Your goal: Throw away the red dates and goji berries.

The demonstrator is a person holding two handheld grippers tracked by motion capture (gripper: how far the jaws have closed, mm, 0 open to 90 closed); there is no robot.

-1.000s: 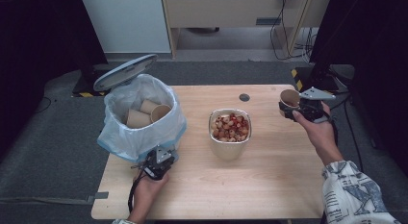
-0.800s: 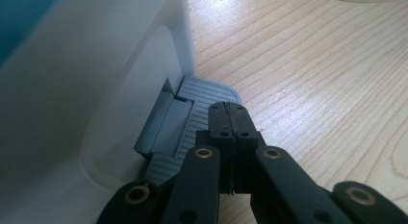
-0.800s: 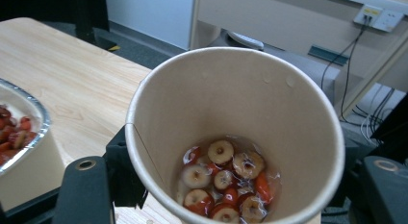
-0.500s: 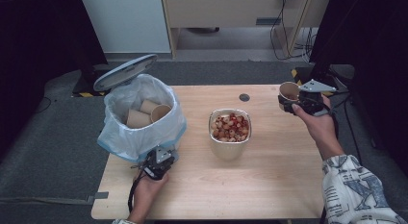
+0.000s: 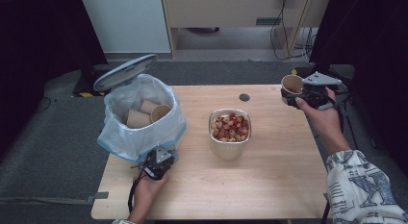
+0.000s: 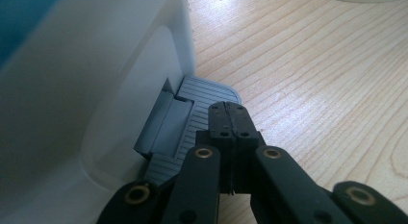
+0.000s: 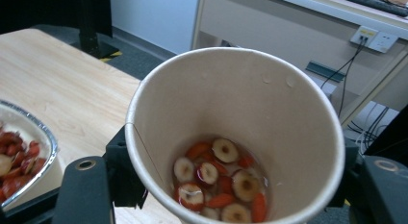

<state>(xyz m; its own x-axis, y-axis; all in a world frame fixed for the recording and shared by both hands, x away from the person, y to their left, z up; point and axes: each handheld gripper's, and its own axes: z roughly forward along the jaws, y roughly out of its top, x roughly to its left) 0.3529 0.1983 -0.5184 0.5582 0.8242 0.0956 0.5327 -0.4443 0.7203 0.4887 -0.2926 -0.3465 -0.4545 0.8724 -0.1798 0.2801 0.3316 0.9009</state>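
A wooden table [image 5: 269, 185] is seen from above, with a small pedal bin [image 5: 139, 120] standing at its left side. The bin is lined with a pale blue bag [image 5: 166, 132], its grey lid [image 5: 126, 71] is raised, and several empty paper cups [image 5: 146, 113] lie inside it. Near the middle of the table a metal bowl [image 5: 230, 130] is placed, filled with sliced red and pale pieces of fruit [image 5: 230, 127]. The left gripper [image 5: 158, 162] is held at the near foot of the bin; in the left gripper view its two black jaws are pressed together with nothing between them, and their tips rest on the ribbed grey pedal [image 6: 192, 113] that comes out from the white wall of the bin. The right gripper [image 5: 308, 93] is held at the far right edge of the table, by the right hand [image 5: 323, 119]. A brown paper cup [image 5: 291, 84] is clamped between its jaws, one jaw on each side of the cup wall. In the right gripper view the cup is seen from its open mouth, and slices of fruit in a little liquid [image 7: 219, 178] lie at its bottom. A small dark round spot [image 5: 244, 97] is seen on the table between the bowl and the cup.
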